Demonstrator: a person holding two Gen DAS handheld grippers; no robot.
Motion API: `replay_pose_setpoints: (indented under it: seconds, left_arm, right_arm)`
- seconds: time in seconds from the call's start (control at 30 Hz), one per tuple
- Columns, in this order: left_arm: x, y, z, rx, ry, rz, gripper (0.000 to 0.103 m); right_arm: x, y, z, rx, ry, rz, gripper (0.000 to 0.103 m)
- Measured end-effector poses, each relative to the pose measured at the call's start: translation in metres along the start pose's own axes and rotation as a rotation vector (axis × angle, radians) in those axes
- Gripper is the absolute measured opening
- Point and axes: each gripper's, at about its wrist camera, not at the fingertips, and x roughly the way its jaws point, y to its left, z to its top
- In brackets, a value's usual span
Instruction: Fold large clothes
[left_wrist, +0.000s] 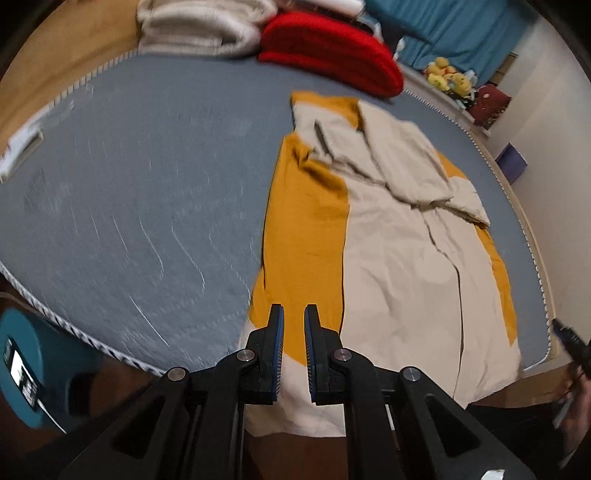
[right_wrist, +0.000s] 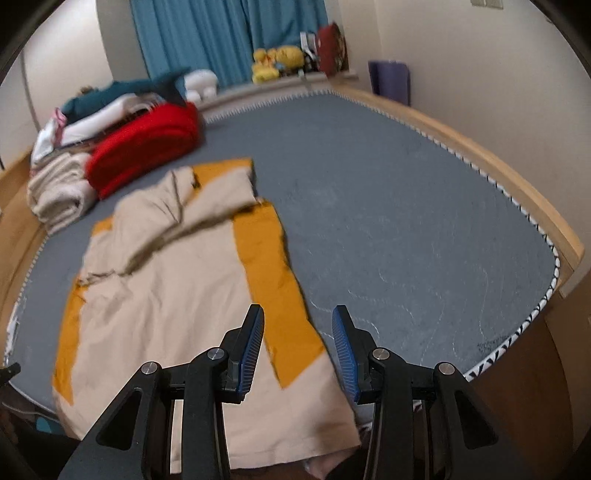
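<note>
A large beige and mustard-yellow garment (left_wrist: 399, 258) (right_wrist: 166, 277) lies spread lengthwise on the grey mattress (left_wrist: 147, 184) (right_wrist: 406, 221). Its sleeves are folded in near the top, and its beige hem hangs over the near edge of the bed. In the left wrist view my left gripper (left_wrist: 294, 314) hovers over the garment's near left yellow strip, its jaws only a narrow gap apart with nothing between them. In the right wrist view my right gripper (right_wrist: 297, 314) stands open and empty above the near right yellow strip. The tip of the right gripper (left_wrist: 569, 339) also shows at the left view's right edge.
A folded red blanket (left_wrist: 332, 55) (right_wrist: 147, 147) and cream blankets (left_wrist: 195, 29) are stacked at the head of the bed. A teal stool (left_wrist: 37, 369) stands beside the near left corner. A wooden bed frame (right_wrist: 517, 177), plush toys (right_wrist: 277, 59) and a purple box (right_wrist: 389, 81) line the far side.
</note>
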Motion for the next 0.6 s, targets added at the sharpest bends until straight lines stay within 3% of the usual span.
replay_pose_setpoints:
  seconds: [0.2, 0.4, 0.6]
  left_arm:
    - [0.027, 0.018, -0.01, -0.101, 0.129, -0.011, 0.011]
    - [0.056, 0.036, -0.02, -0.188, 0.249, 0.017, 0.023]
    - [0.073, 0.044, -0.023, -0.194, 0.285, 0.095, 0.036]
  right_arm:
    - [0.038, -0.013, -0.015, 0.088, 0.171, 0.027, 0.04]
    - [0.07, -0.022, -0.029, 0.149, 0.298, 0.014, 0.04]
    - [0.095, -0.029, -0.041, 0.186, 0.395, 0.008, 0.041]
